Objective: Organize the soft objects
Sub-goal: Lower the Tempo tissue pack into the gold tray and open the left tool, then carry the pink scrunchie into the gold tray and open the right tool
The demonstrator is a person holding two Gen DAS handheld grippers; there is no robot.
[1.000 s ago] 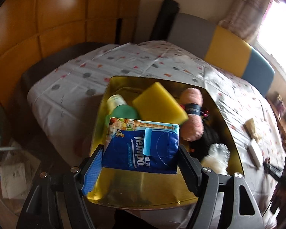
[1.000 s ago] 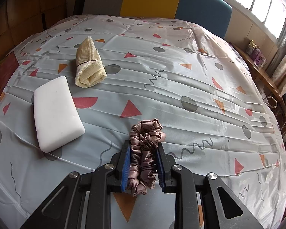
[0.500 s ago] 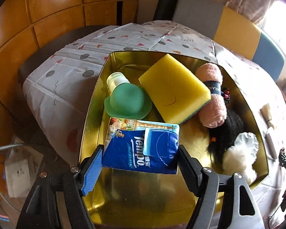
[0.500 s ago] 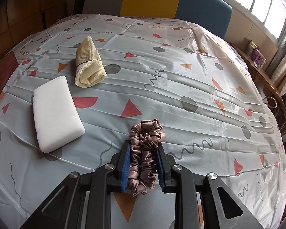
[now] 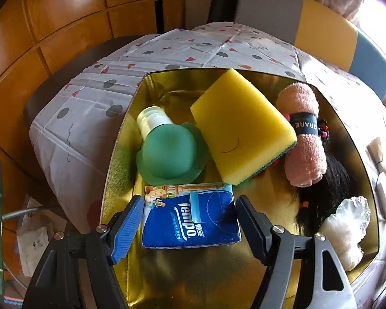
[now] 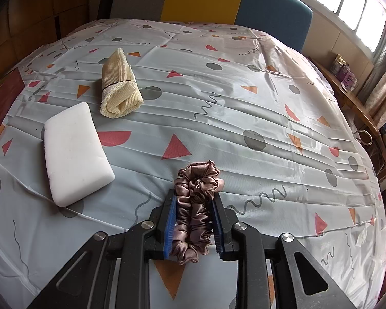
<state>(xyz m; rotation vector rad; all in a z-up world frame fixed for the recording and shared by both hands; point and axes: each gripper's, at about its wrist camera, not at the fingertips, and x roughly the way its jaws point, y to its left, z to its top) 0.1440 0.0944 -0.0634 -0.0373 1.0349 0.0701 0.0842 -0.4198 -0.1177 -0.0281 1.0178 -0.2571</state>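
While the left gripper (image 5: 190,219) is spread wide, its fingers are set either side of the blue tissue pack (image 5: 191,217) without touching it; the pack is seen over the gold box (image 5: 193,283), just beside the green hat (image 5: 171,152) and yellow sponge (image 5: 242,126). A mauve scrunchie (image 6: 194,206) is clamped in the narrowly closed right gripper (image 6: 193,203) above the counter (image 6: 244,103), where a white sponge (image 6: 74,152) is laid.
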